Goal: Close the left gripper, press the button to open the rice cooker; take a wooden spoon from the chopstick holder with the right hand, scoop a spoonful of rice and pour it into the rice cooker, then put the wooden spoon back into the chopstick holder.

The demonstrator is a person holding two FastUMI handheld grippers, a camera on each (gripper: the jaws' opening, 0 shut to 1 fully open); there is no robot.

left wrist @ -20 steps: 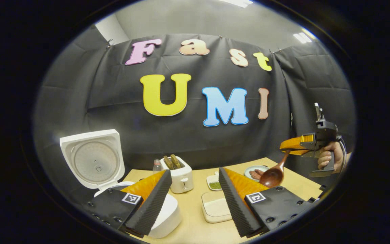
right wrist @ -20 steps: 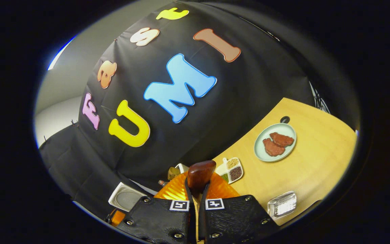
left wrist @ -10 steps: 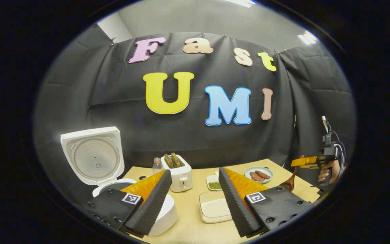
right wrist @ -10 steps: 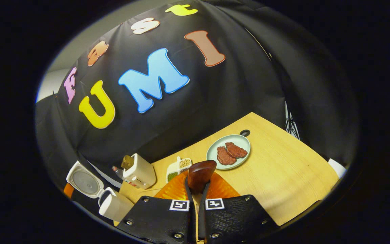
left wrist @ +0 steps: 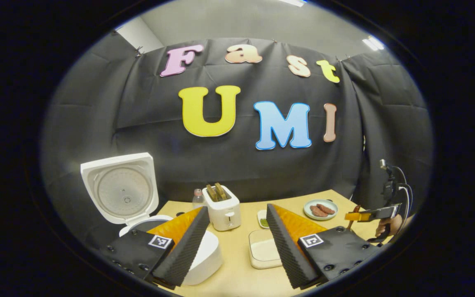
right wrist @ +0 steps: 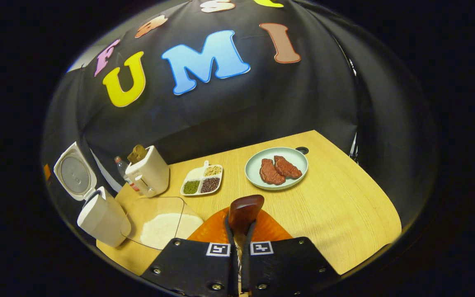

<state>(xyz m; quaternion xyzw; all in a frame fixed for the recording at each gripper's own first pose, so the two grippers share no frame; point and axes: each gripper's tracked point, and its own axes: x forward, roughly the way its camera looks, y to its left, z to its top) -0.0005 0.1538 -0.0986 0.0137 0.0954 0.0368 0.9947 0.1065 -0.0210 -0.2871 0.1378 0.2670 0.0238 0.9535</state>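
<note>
The right gripper (right wrist: 238, 247) is clamped on the dark brown wooden spoon (right wrist: 243, 211), whose bowl pokes up just ahead of its fingers. The left gripper (left wrist: 237, 235) hangs wide apart, the lid-up white rice cooker (left wrist: 127, 194) to its left on the pale wooden counter (right wrist: 336, 214).

In the left gripper view, the left gripper (left wrist: 237, 243) points level over the table with its two ridged fingers (left wrist: 184, 243) spread wide apart. The right gripper (right wrist: 238, 231) has its fingers pressed together on the handle of a dark brown wooden spoon (right wrist: 243, 210). Far right, a hand (left wrist: 388, 226) grips that right gripper's handle, held low.
</note>
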